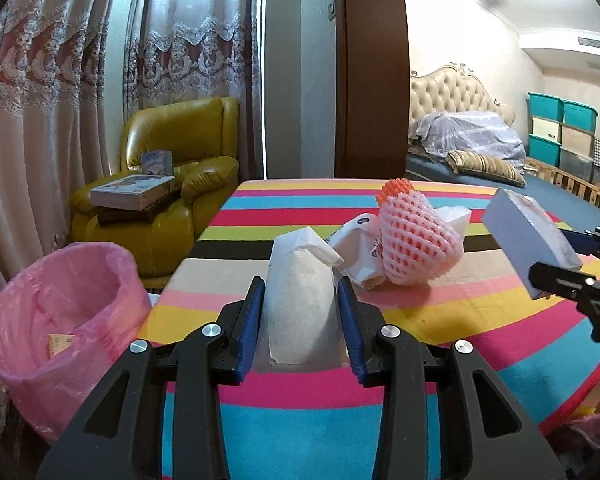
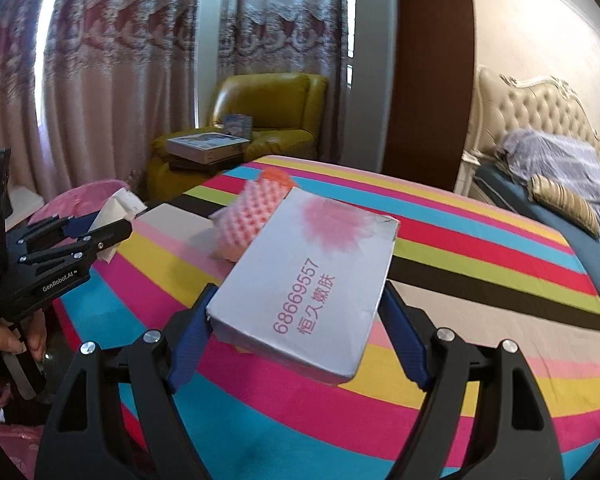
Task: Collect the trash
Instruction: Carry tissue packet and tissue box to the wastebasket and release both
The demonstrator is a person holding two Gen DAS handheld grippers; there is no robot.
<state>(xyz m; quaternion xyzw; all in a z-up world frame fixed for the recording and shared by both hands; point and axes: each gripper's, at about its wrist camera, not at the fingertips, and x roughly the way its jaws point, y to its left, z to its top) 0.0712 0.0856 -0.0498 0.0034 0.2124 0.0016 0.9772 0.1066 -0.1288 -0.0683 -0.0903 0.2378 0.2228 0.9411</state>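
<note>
Box (image 2: pixel 304 292) print "68669557"; left tongs (image 2: pixel 112 226) marked "GenRobot.AI".

We see a tablecloth (image 1: pixel 300 432) striped pink, blue, yellow, black and beige, a pink bin liner (image 1: pixel 60 304), a mustard-yellow armchair (image 1: pixel 180 152), a pink foam net (image 1: pixel 416 236) and a silver-grey box (image 2: pixel 304 292) printed pink

The grey box (image 2: pixel 304 292) carries pink print along its top face: the number "68669557" and, beside it, the Chinese characters "恒久嫩肤". Left of the box, the black left hand-held gripper (image 2: pixel 112 224) reads "GenRobot.AI" in white on its side.
</note>
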